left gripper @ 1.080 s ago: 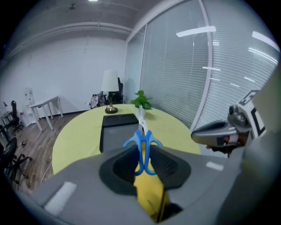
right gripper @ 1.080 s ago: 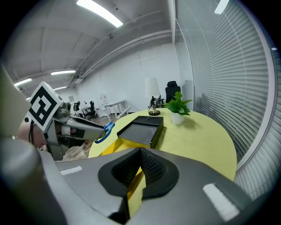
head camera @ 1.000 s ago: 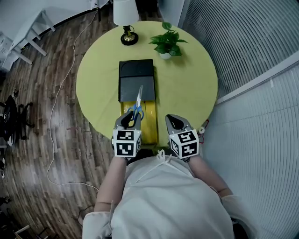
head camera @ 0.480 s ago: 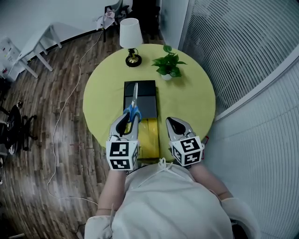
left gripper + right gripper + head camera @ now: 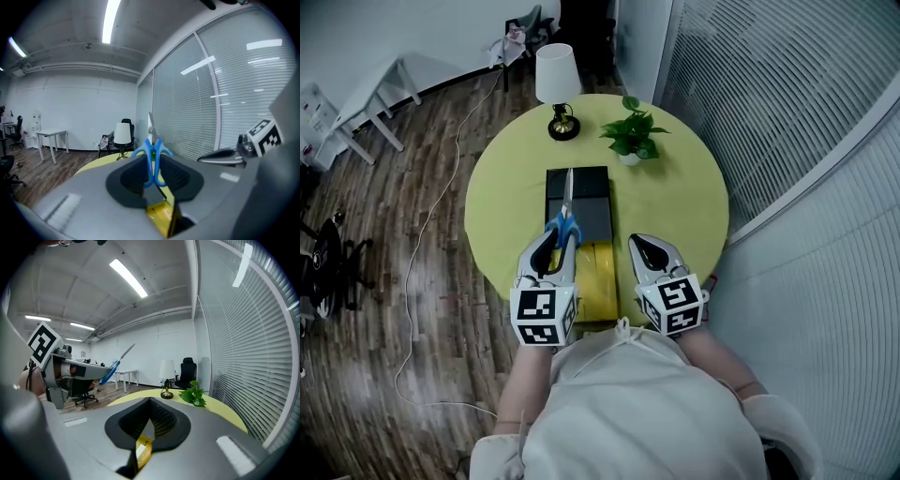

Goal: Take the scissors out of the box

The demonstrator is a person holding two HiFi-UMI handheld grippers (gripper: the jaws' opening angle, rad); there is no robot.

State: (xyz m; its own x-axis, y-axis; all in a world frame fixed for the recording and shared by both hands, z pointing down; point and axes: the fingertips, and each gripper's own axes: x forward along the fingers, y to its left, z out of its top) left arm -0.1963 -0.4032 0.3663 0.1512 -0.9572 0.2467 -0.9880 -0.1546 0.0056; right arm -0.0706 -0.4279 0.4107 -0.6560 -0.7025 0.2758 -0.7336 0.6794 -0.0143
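- Left gripper [image 5: 555,246]: clamped on the blue handles of the scissors [image 5: 567,208], blades toward 12 o'clock, held above the box [image 5: 598,281].
- Right gripper [image 5: 645,248]: closed, empty, at 3 o'clock of the box.
- Status: removal judged done; set-down on the bench [image 5: 675,206] not yet done.

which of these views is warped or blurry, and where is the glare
Head view: sharp and evenly lit, though the window blinds bow outward at the edges. Left gripper view: heavy fisheye with dark corners, ceiling light strip blown out, scissors in focus. Right gripper view: same fisheye, bright ceiling strip, no motion blur.
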